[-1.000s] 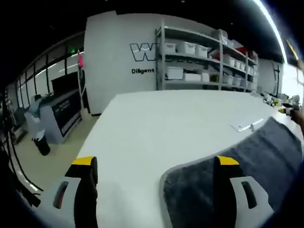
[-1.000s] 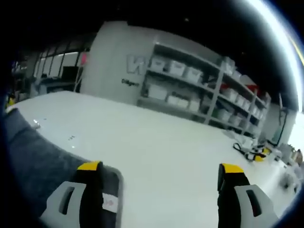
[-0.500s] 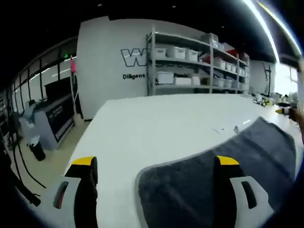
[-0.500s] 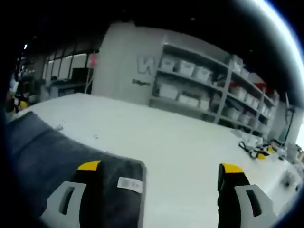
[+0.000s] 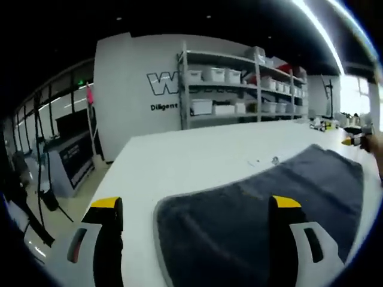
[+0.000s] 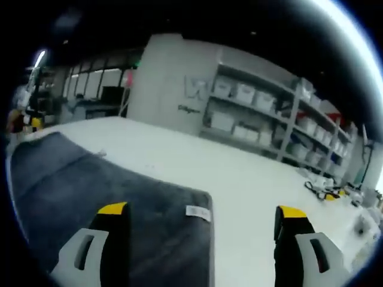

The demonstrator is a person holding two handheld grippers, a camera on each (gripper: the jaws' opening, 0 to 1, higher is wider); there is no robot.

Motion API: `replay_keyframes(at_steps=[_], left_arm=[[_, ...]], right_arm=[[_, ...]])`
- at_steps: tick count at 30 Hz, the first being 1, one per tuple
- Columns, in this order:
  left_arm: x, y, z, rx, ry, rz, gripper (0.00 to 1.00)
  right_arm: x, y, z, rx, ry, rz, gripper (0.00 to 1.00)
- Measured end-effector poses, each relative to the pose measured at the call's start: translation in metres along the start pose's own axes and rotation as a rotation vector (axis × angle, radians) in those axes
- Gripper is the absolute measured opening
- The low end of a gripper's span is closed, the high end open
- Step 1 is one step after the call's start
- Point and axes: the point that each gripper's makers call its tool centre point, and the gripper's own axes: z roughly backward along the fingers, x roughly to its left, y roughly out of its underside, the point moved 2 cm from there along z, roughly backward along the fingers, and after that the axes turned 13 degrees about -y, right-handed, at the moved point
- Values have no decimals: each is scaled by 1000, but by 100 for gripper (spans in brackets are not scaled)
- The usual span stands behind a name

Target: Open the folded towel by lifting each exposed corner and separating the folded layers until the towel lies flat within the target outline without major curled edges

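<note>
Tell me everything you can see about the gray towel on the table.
The gray towel is dark, plush-looking cloth with a lighter stitched border and rounded corners. It lies spread on the white table, its surface gently rippled. In the right gripper view a small white label sits near one corner. Both grippers' open jaws straddle its near edges; whether they touch it is unclear.

Bare white counter beyond and left of the grey towel in the left gripper view; open counter right of the towel in the right gripper view. Small clutter at the far right edge. Shelving well apart, past the counter. Floor beside its left edge.
</note>
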Motion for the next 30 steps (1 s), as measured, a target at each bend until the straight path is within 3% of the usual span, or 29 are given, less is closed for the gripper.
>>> replay_keyframes(at_steps=[3, 8, 11, 15, 18, 22, 26, 30], left_arm=[[-10, -3, 14, -35, 23, 21, 99], [-18, 15, 39, -13, 21, -44, 97], [-25, 23, 60, 3, 33, -20, 95], [-41, 28, 94, -21, 48, 0, 99], [-52, 35, 121, -45, 63, -10, 100], [-58, 45, 151, -54, 75, 13, 100], [-59, 44, 181, -69, 64, 3, 100], [-61, 38, 208, -105, 53, 24, 100]], right_arm=[[3, 6, 8, -11, -15, -38, 100], [16, 13, 39, -42, -27, -78, 100], [43, 14, 68, -52, -23, -44, 100], [72, 24, 98, -76, -67, -79, 100], [79, 37, 120, -74, -52, -83, 100], [85, 41, 145, -85, -39, -64, 100], [94, 31, 166, -130, -57, -53, 100], [109, 37, 188, -150, -58, -49, 100]])
